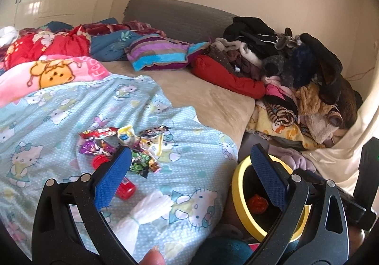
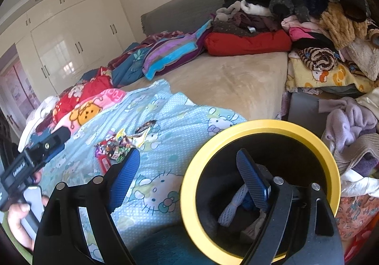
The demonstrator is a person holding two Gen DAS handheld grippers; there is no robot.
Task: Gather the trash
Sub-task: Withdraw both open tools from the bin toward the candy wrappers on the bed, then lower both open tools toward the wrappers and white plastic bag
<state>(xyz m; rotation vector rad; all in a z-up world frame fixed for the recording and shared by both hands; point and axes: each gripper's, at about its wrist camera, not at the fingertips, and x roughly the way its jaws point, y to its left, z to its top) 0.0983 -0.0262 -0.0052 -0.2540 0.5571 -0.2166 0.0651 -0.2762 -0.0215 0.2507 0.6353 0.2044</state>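
My left claw is spread wide w/ nothing in it, low over the Hello Kitty sheet. Right claw is also wide open, one finger over the yellow bin beside the bed. Wrappers lie in a heap on the sheet near the left fingertip, w/ a red cap and a white tissue twist closer in. Farther back: a clothes pile, a striped pillow, a grey headboard, white wardrobes. The bin's inside is dark; I can make out smth red and a white mesh piece, the rest is unclear.
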